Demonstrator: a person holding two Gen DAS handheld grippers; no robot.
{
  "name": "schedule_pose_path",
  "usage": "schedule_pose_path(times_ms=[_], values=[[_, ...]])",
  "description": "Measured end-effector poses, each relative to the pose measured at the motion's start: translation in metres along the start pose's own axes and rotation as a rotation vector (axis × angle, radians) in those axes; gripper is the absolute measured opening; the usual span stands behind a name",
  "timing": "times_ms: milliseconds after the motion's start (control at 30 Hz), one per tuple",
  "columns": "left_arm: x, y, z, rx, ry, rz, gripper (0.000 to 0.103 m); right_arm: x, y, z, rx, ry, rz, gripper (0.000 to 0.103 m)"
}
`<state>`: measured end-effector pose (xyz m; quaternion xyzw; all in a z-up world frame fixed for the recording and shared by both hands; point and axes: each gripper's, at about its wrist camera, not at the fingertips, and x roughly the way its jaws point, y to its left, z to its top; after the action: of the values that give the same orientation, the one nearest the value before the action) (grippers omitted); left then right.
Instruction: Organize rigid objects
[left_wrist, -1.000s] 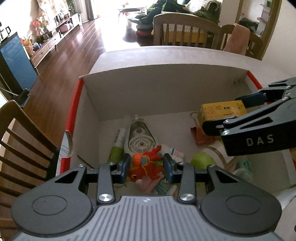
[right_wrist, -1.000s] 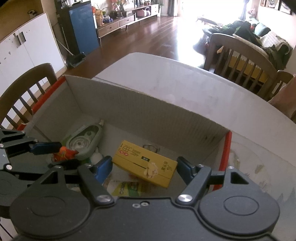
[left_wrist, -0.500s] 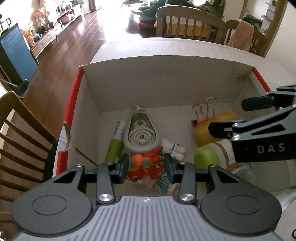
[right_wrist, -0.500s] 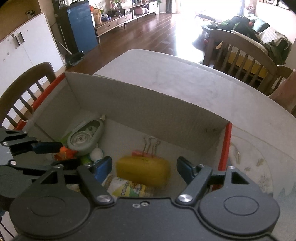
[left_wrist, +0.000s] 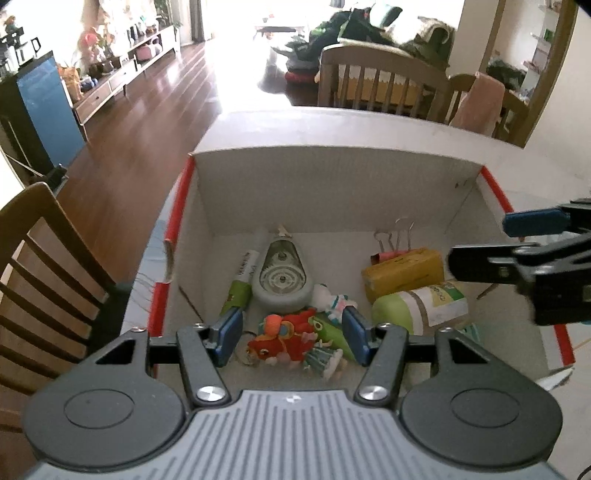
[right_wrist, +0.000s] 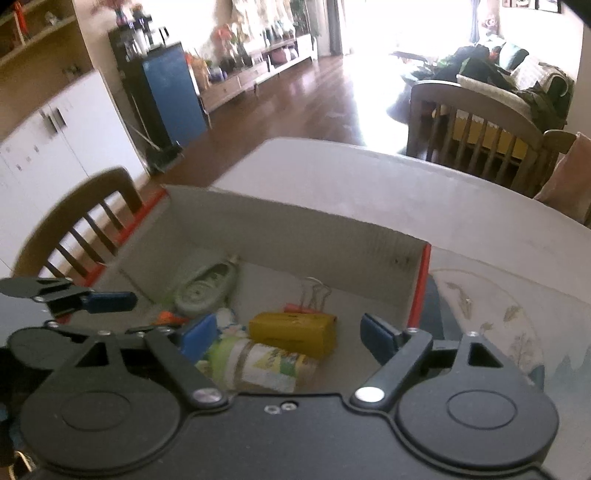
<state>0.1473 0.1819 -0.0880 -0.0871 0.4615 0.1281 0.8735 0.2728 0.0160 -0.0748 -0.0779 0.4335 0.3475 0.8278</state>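
Now, step in hand: we are judging both drops done; we are advising lifting straight up, clear of the box (left_wrist: 332, 192) walls.
Left gripper (left_wrist: 291, 334): we are seeing its jaws spread, holding nothing.
Red toy (left_wrist: 286, 341): lying on the near box floor, between those fingers, seemingly untouched.
Right gripper (right_wrist: 286, 334): we are seeing it gaping, empty.
Yellow carton (right_wrist: 293, 332): resting at the far right, just beyond that gripper.

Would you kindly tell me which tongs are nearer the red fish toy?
Left. The left tongs straddle the red fish toy, open; the right tongs hover off to its right.
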Motion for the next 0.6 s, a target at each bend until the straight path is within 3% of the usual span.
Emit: schedule_pose_path(times_ms=[400,600], values=[[-0.066,0.006,-0.011,-0.056,-0.143,-0.049,0.063,-0.063,0.011,-0.028,-0.015,-0.176,0.058,0.091],[-0.09,0.007,-0.015,-0.081,-0.185,-0.056,0.07,-0.085,0.013,-0.043,-0.023,-0.244,0.077,0.092]])
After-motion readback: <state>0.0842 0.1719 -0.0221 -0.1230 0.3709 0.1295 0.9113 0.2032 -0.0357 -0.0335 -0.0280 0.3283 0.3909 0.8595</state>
